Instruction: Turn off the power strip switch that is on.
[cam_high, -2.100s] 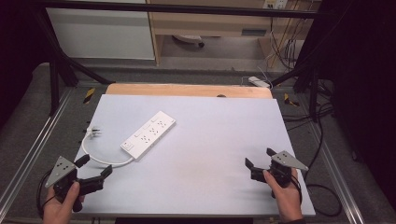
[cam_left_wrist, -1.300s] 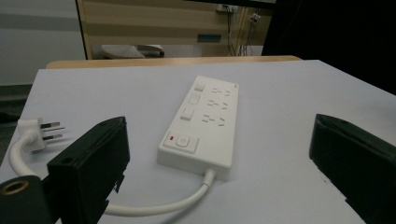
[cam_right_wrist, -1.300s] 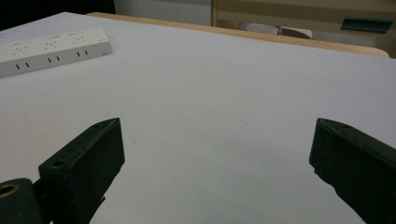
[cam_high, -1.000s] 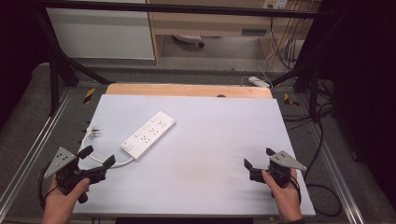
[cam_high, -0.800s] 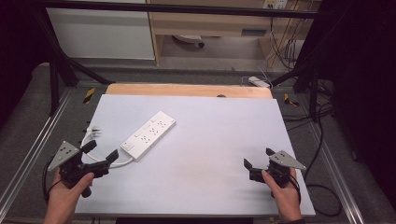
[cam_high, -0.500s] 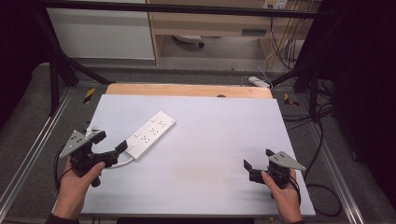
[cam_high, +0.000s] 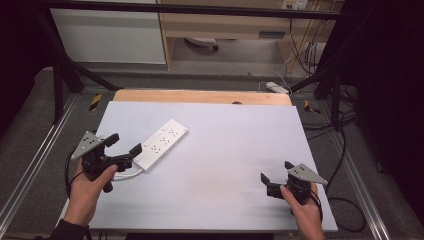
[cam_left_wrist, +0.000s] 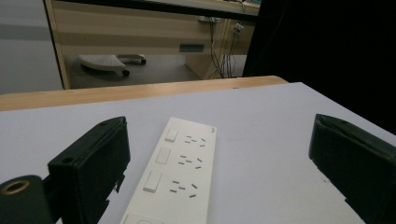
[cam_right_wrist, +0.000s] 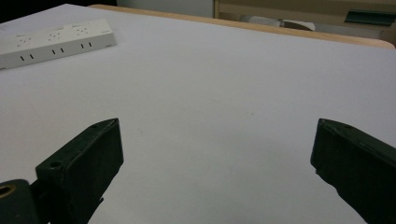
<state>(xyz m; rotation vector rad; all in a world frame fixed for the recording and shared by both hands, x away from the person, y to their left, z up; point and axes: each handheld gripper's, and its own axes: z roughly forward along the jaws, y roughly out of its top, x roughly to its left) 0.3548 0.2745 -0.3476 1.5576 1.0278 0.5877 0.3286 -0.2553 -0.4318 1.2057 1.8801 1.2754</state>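
The left gripper is spread wide at the near end of the white power strip, seemingly not touching it. The strip lies flat, slanting far-right.

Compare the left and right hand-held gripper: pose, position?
The left hand-held gripper sits at the near end of the power strip, jaws on either side of it; the right hand-held gripper sits over bare table, far from the strip. The left points toward the right and away; the right points left. Both are open, holding nothing.

Only the white plastic power strip and its white cable obstruct the pale grey table; elsewhere passage is free.
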